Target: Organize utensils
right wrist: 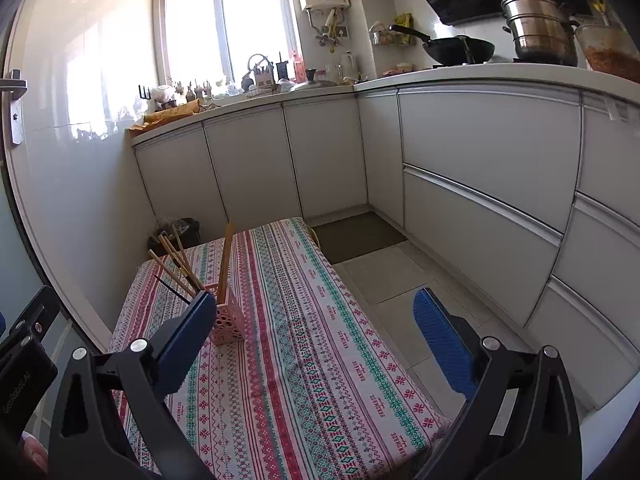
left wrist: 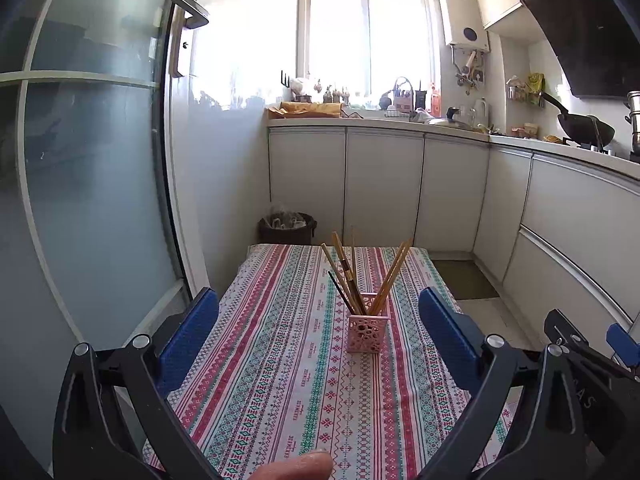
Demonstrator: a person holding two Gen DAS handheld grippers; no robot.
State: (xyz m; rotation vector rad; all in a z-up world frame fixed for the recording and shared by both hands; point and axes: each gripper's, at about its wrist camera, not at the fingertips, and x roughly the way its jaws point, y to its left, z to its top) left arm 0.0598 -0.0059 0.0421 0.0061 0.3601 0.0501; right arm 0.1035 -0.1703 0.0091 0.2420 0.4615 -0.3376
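- The pink holder (left wrist: 364, 332) stands upright on the striped tablecloth (left wrist: 280, 360), about midway along the table and slightly toward its right edge in the left wrist view.
- Chopsticks (left wrist: 390, 278) stand in the pink holder in two fans: one bunch leans left, among it a thin dark stick (left wrist: 341, 293); the other leans right.
- The left gripper (left wrist: 320, 336) has its jaws spread wide with nothing between the pads. The pink holder sits beyond its fingertips, framed by the gap and nearer the right finger.
- The right gripper (right wrist: 314, 340) is also released, jaws at full spread and empty. The pink holder (right wrist: 228, 320) lies just behind its left finger (right wrist: 188, 340), which hides one corner; whether they touch cannot be told.
- A fingertip (left wrist: 298, 466) shows at the bottom edge of the left wrist view, nearer than the pink holder.
- Beyond the pink holder, past the table's far end, a dark bin (left wrist: 287, 228) stands against white cabinets (left wrist: 384, 184).
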